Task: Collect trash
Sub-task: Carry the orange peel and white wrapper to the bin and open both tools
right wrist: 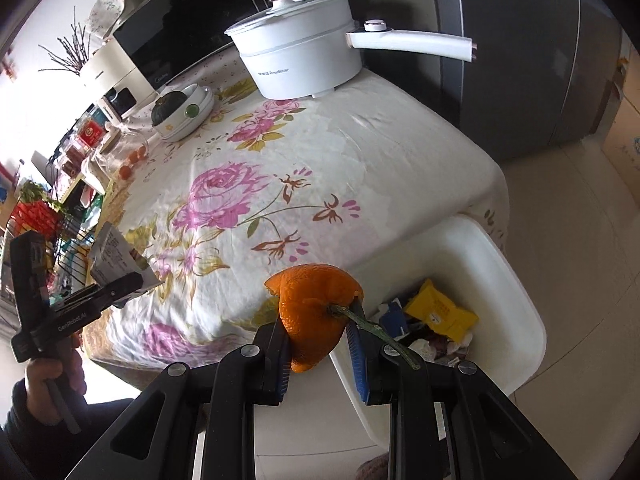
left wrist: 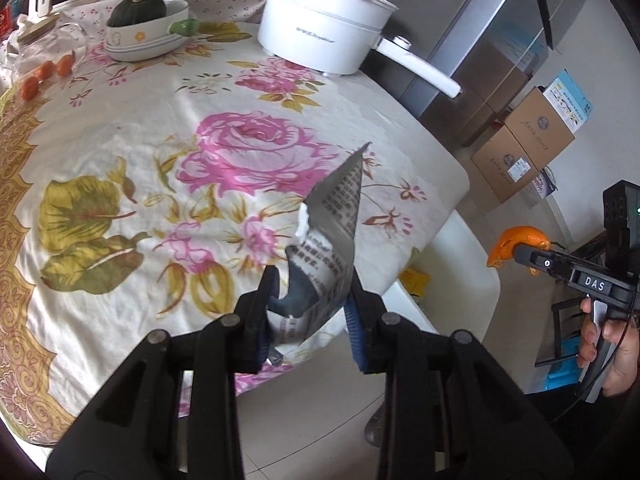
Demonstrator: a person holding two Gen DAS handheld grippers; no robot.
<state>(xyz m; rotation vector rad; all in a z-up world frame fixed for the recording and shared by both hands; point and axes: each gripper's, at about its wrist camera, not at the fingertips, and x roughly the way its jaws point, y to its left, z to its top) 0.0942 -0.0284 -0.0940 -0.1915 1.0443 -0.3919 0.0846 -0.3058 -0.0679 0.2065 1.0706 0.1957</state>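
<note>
Clamping crumpled printed wrapper (left wrist: 328, 236), left tongs (left wrist: 312, 300); right tongs (right wrist: 320, 324) pinching orange peel (right wrist: 316, 308).

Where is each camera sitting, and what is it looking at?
Left wrist view: sits on the left gripper, looking down over the flowery table; it holds a crumpled paper, and the right hand shows.
Right wrist view: sits on the right gripper, facing the table and white bin; it holds orange peel.
Both show the white pot.
</note>
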